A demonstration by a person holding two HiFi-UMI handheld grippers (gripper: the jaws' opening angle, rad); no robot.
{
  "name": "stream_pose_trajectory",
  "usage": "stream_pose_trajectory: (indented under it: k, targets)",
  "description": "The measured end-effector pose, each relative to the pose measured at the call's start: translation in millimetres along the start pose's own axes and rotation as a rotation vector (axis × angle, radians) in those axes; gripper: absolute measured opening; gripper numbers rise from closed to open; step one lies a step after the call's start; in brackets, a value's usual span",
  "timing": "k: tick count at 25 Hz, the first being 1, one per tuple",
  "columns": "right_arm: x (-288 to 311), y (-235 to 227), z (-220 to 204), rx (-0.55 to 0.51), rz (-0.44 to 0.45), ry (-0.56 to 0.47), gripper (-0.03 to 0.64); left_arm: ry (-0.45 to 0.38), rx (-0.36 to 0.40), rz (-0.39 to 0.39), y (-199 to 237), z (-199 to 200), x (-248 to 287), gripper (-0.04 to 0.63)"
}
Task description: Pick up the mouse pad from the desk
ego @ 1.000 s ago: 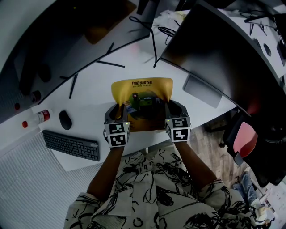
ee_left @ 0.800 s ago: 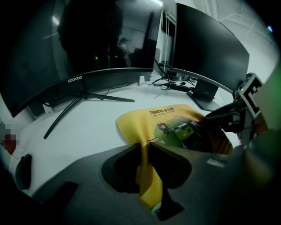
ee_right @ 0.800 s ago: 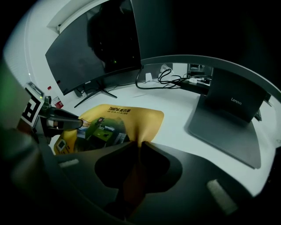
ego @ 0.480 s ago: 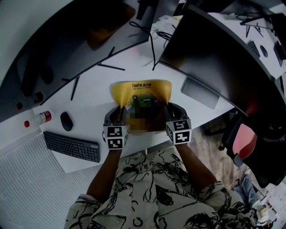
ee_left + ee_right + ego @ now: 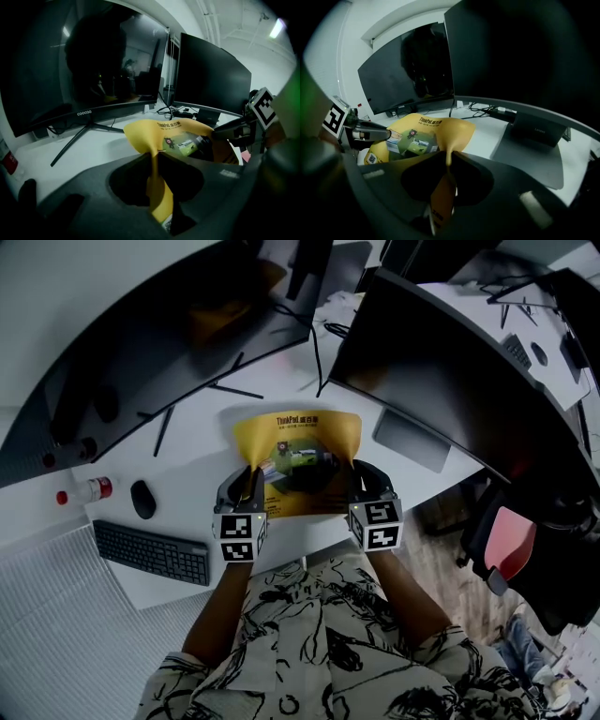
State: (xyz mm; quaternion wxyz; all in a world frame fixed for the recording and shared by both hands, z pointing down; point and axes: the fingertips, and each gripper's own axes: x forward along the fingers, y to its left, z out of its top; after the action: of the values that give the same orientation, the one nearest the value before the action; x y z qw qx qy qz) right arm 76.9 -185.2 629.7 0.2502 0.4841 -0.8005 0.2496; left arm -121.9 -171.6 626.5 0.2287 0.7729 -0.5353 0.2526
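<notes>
The yellow mouse pad (image 5: 298, 439), printed with a picture and black lettering, hangs above the white desk (image 5: 192, 460), sagging between both grippers. My left gripper (image 5: 251, 471) is shut on its left edge; its jaws have just been closing, with the pad's edge pinched between them. My right gripper (image 5: 352, 466) is shut on the right edge. In the left gripper view the pad (image 5: 161, 131) folds up out of the left gripper (image 5: 154, 154). The right gripper view shows the pad (image 5: 440, 125) rising from the right gripper (image 5: 449, 165).
A curved monitor (image 5: 159, 329) stands behind at the left, a second monitor (image 5: 441, 362) at the right, with a dark flat box (image 5: 411, 442) under it. A keyboard (image 5: 150, 549), a mouse (image 5: 142, 500) and a bottle (image 5: 86, 490) lie at the left. Cables run at the back.
Both grippers have risen together with the pad between them. The pad has come up off the desk and its far edge now hangs free.
</notes>
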Motion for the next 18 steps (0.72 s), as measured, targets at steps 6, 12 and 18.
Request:
stream_pose_trajectory:
  k: [6,12,18]
  targets:
    - [-21,1,31,-0.007,-0.016,-0.090,0.060,-0.099,0.035,-0.009,0,33,-21,0.069]
    - [-48,-1,68,-0.003,-0.027,-0.188,0.061,-0.209,0.060,-0.013,2,76,-45,0.069]
    - [-75,4,100,-0.032,-0.040,-0.272,0.061,-0.296,0.078,-0.024,-1,108,-69,0.069]
